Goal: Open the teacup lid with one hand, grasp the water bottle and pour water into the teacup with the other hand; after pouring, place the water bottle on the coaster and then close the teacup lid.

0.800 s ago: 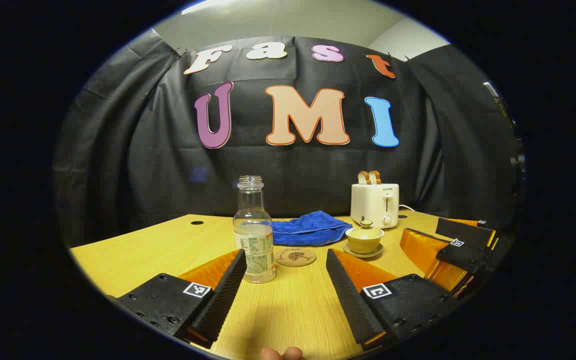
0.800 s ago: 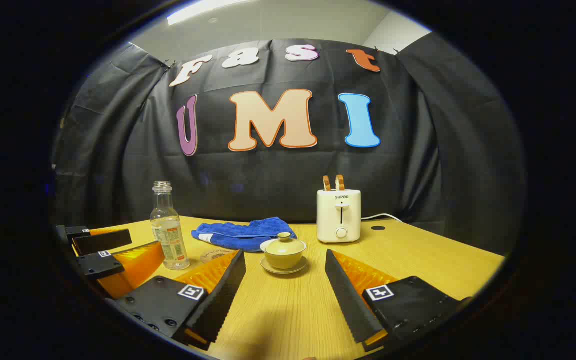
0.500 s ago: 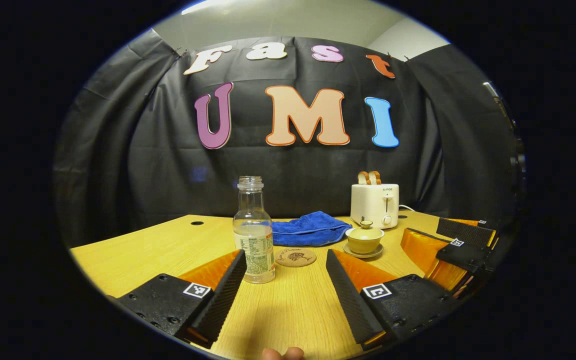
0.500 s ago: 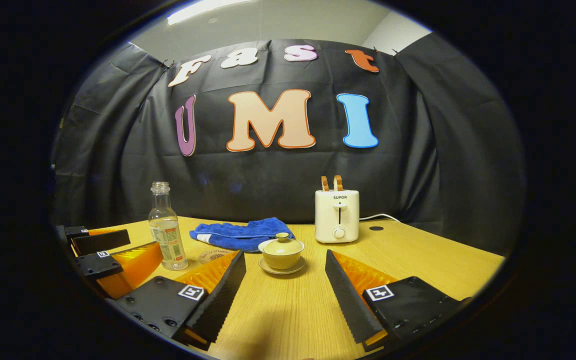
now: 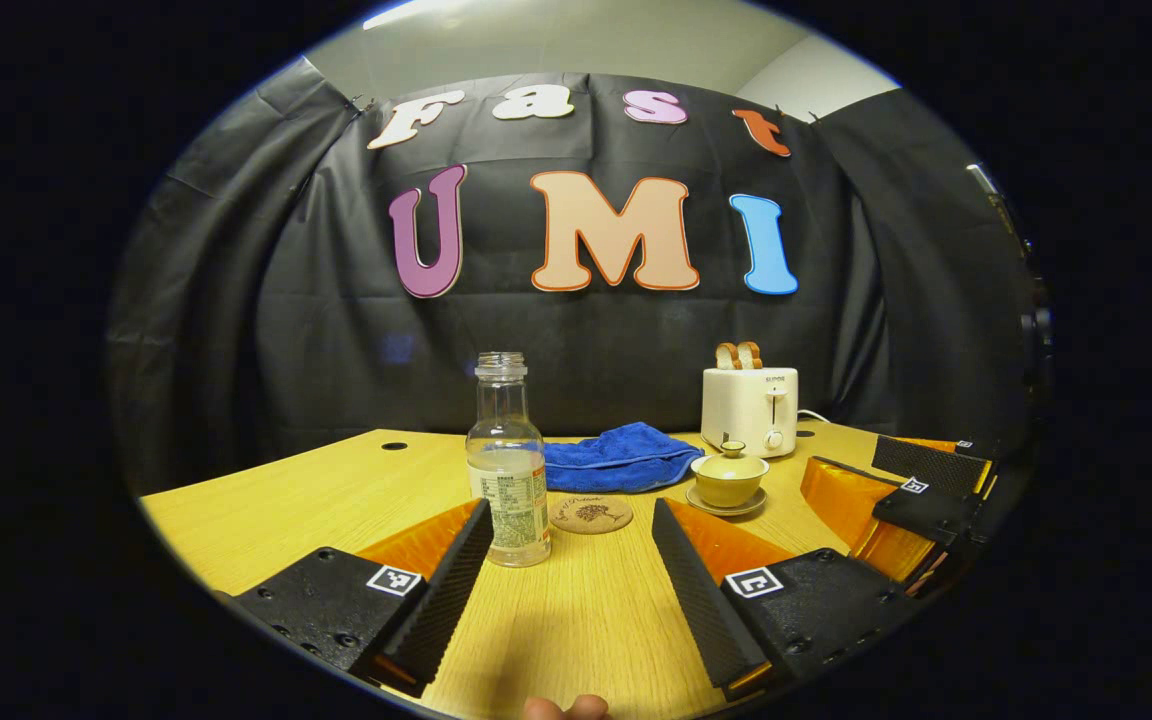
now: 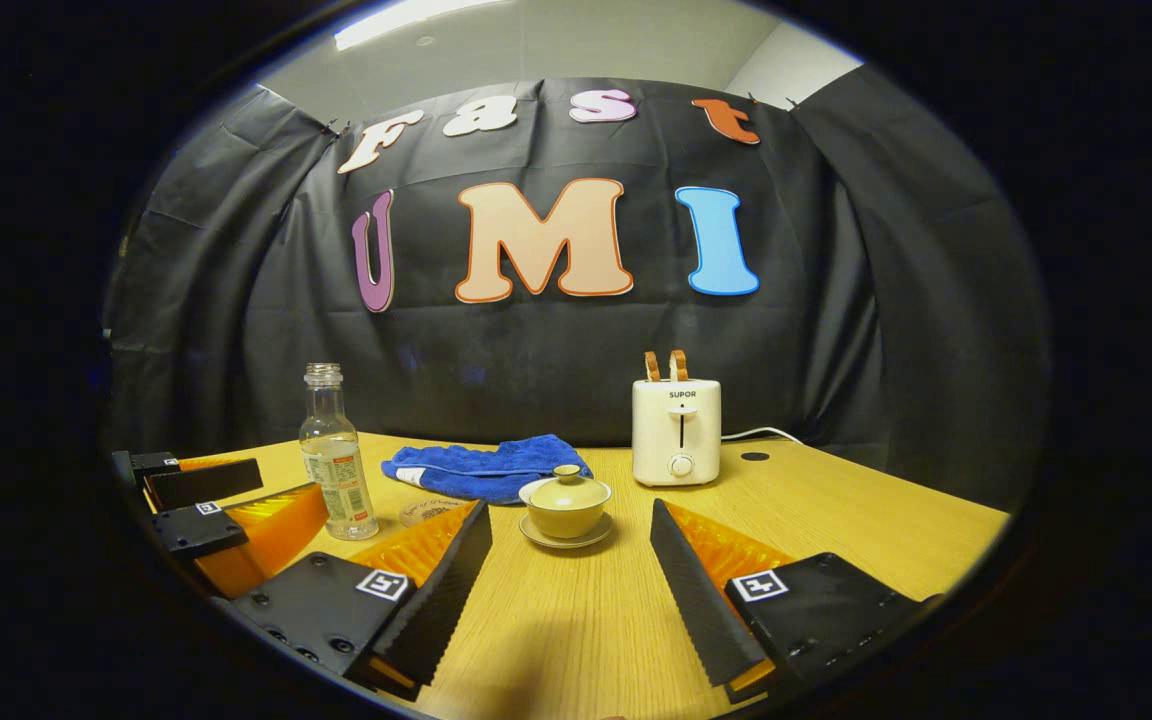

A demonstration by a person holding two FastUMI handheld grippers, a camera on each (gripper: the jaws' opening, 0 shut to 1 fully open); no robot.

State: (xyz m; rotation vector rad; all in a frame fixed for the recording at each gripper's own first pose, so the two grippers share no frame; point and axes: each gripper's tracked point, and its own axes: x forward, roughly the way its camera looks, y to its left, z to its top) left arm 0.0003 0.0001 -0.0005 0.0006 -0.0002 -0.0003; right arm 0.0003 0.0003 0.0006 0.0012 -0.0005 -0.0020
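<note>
Wooden tabletop (image 5: 286,500) with uncapped water bottle (image 5: 507,460) upright beside coaster (image 5: 591,514), lidded teacup (image 6: 565,503) on its saucer (blue towel (image 6: 481,467) behind), left claw (image 5: 571,520) and right claw (image 6: 569,522) both spread wide, gripping nothing.

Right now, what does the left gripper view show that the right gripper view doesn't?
Left gripper view: the whole coaster, a fingertip at the bottom edge, and the right gripper, open, at the right edge.

Right gripper view: a white cable behind the toaster, and the left gripper, open, at the left edge; here a finger covers part of the coaster.

Both: water bottle, blue towel, lidded teacup on its saucer, toaster with bread, wooden table.
</note>
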